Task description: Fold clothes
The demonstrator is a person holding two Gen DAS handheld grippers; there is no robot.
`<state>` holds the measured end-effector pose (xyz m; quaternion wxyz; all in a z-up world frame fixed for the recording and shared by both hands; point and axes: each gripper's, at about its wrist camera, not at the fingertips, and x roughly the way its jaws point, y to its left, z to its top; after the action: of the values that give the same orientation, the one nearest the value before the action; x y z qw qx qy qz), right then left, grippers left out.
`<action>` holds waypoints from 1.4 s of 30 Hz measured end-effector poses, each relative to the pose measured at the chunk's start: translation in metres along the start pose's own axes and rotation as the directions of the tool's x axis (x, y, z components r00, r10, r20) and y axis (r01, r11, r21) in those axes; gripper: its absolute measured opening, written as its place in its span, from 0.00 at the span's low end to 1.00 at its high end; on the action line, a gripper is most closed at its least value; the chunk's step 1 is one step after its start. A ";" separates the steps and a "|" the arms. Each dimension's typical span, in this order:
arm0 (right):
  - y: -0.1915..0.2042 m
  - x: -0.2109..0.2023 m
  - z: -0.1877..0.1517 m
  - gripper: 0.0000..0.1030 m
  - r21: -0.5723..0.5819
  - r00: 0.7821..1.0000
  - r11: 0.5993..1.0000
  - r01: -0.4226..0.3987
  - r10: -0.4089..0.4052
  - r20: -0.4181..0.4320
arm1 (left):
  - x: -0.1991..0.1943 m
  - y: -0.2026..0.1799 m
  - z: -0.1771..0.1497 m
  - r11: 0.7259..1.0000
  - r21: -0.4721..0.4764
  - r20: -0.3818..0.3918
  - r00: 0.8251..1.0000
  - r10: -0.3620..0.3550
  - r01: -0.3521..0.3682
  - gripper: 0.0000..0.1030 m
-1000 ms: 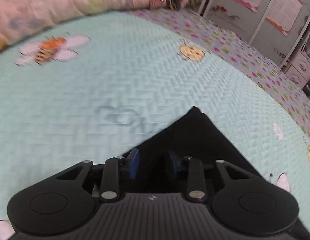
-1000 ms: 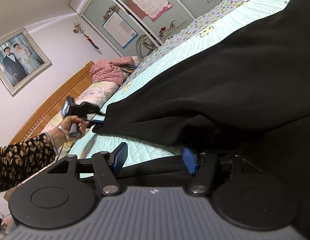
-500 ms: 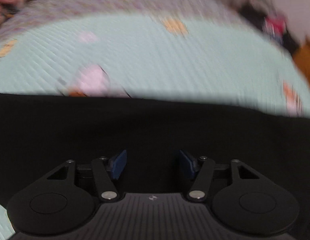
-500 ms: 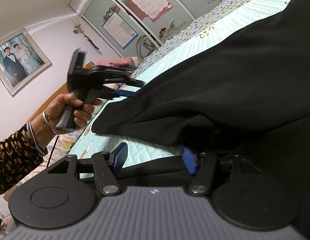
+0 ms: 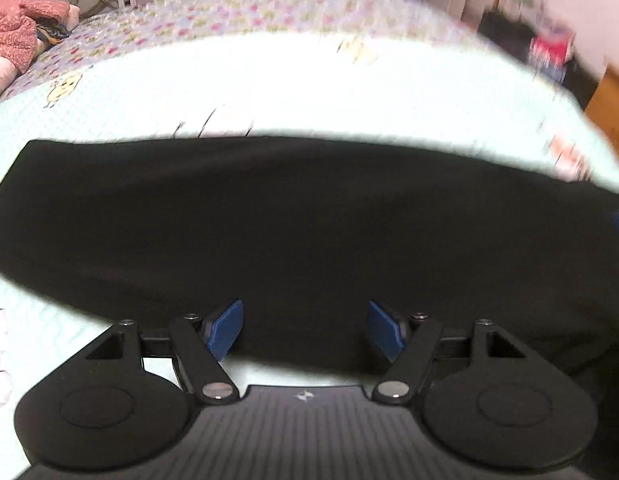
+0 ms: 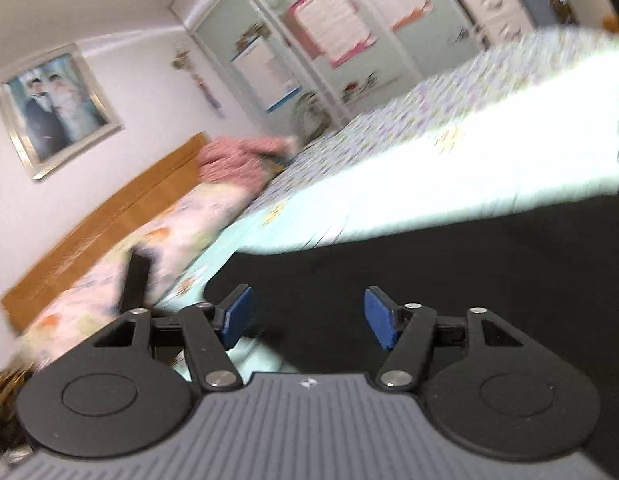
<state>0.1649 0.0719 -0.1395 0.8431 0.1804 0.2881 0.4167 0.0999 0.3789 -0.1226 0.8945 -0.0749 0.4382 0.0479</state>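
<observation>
Black garment (image 5: 293,216) lying folded over on bed (image 5: 269,80); left tongs (image 5: 305,330) and right tongs (image 6: 305,316) just opening, spread, pinching nothing; further folds likely remaining.

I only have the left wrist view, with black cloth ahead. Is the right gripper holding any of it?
Observer: No. The right gripper is open; its fingers have just been opening, nothing is pinched, and the black garment lies beneath.
Operator: What's at the head of the bed?
Observer: Flowered bedding lies along a wooden headboard.
Operator: Anything above that?
Observer: A framed photo hangs on the wall.
</observation>
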 end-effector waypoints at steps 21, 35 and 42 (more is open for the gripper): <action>-0.020 0.074 -0.007 0.70 -0.065 0.968 0.997 0.032 -0.047 -0.245 | 0.018 0.034 0.014 0.974 -0.192 0.056 0.992 -0.115 0.124 0.71; -0.012 0.124 -0.024 0.73 0.198 0.879 0.971 -0.133 0.208 -0.429 | 0.097 0.039 0.055 0.997 -0.005 -0.042 0.997 0.072 -0.072 0.86; -0.046 -0.007 -0.011 0.74 0.193 0.981 0.981 0.036 0.002 -0.192 | 0.052 -0.028 0.017 0.983 -0.013 0.007 0.983 -0.184 0.184 0.82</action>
<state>0.1822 0.0401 -0.1714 0.7934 0.2189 0.4086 0.3945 0.1494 0.3557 -0.1506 0.8958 -0.1211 0.4264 -0.0318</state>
